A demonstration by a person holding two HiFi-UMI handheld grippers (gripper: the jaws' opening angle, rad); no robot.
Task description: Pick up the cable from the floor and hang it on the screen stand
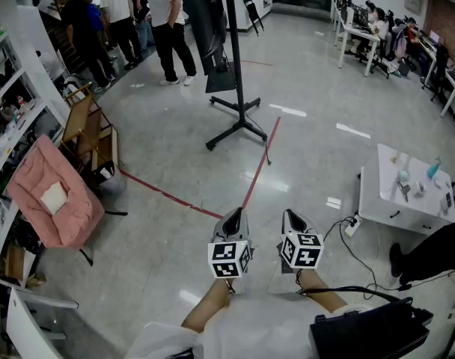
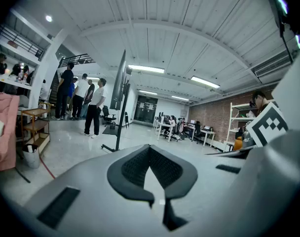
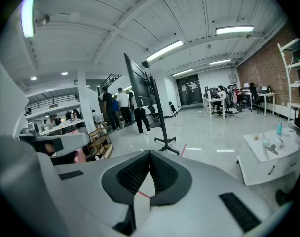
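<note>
The screen stand (image 1: 236, 66) is a tall black pole on a splayed floor base, ahead of me at the top middle; it also shows as the stand (image 2: 119, 112) in the left gripper view and the stand (image 3: 159, 120) in the right gripper view. A thin black cable (image 1: 356, 259) lies in loops on the floor at the right, running from a white power strip (image 1: 352, 226). My left gripper (image 1: 234, 215) and right gripper (image 1: 290, 215) are side by side low in the head view, far from both. The left gripper (image 2: 150, 149) and the right gripper (image 3: 150, 154) are both shut and hold nothing.
A white table (image 1: 418, 200) with small items stands at the right. A pink padded chair (image 1: 59, 197) and a wooden cart (image 1: 89, 126) line the left. Several people (image 1: 168, 21) stand behind the stand. Red tape lines (image 1: 259, 167) cross the floor. A black bag (image 1: 373, 329) sits at bottom right.
</note>
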